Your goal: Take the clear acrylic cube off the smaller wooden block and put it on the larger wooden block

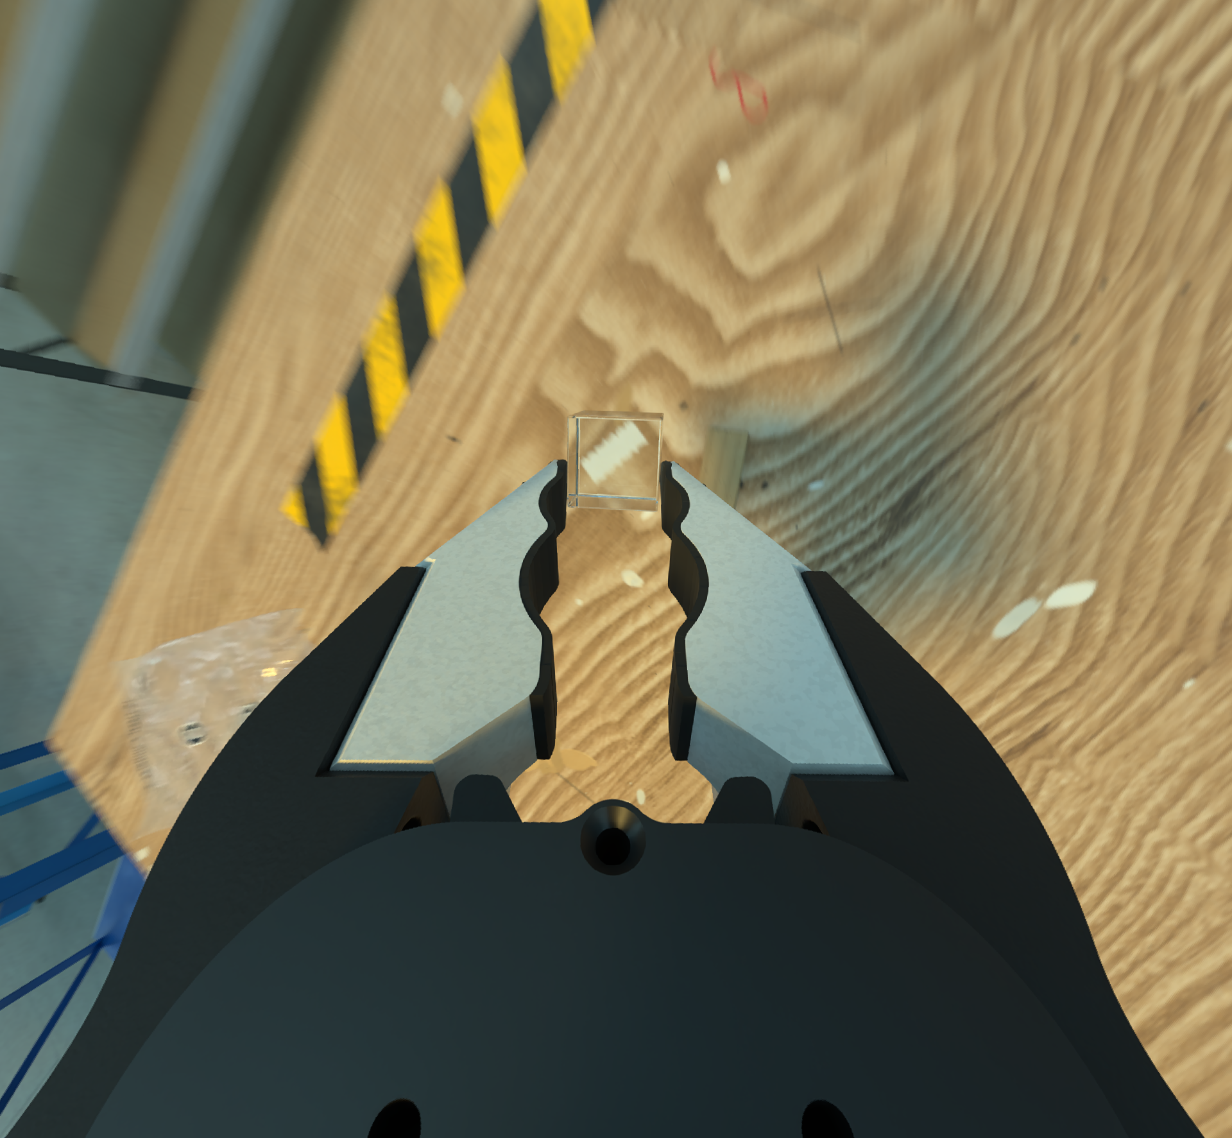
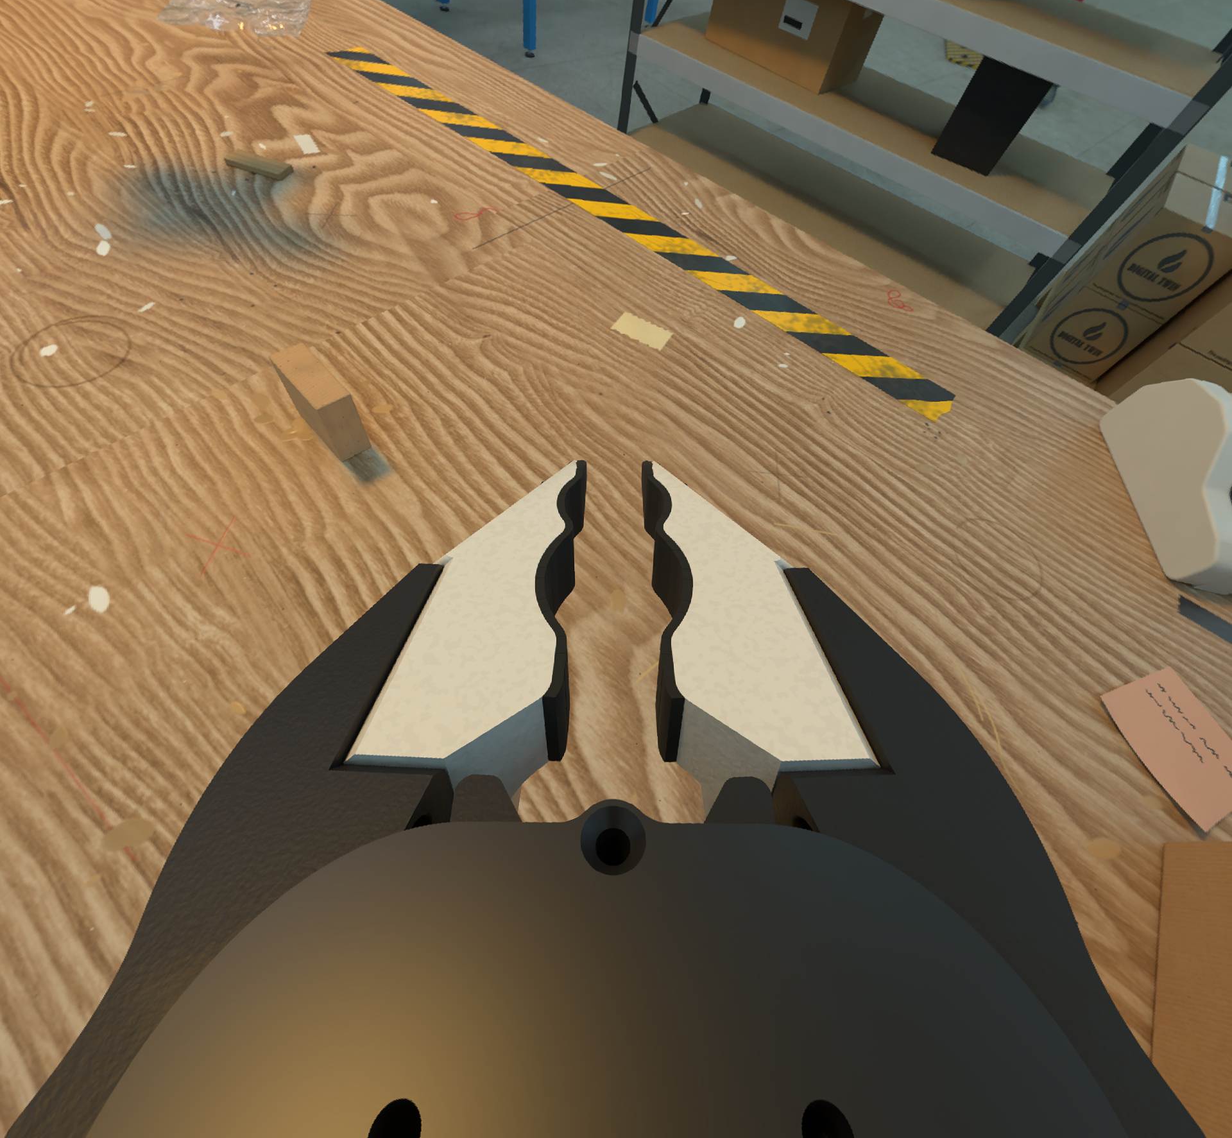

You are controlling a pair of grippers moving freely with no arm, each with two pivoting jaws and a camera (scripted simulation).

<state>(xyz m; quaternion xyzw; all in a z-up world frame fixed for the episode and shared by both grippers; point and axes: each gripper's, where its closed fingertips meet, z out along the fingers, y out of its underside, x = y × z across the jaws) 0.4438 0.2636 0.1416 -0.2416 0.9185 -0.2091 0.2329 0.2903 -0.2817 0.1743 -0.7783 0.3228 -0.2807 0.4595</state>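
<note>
Two fingertips of my left hand-held gripper clamp the clear acrylic cube, lifted clear; the smaller wooden block sits at three o'clock. My right hand-held gripper hangs empty, parted.

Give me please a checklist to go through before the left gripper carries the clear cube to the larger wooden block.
1. Cube gripped: the clear acrylic cube sits between the tips of the left gripper. Ok.
2. Cube off the smaller wooden block: the block's top is bare. Ok.
3. Top of the larger wooden block free: nothing lies on it. Ok.
4. Right gripper out of the way: open, empty, beside the larger block, not over it. Ok.
5. Grip firm: only the fingertips hold the cube. Cannot tell.
6. Target seen by the left wrist view: the larger block is outside it. Not ok.
</note>
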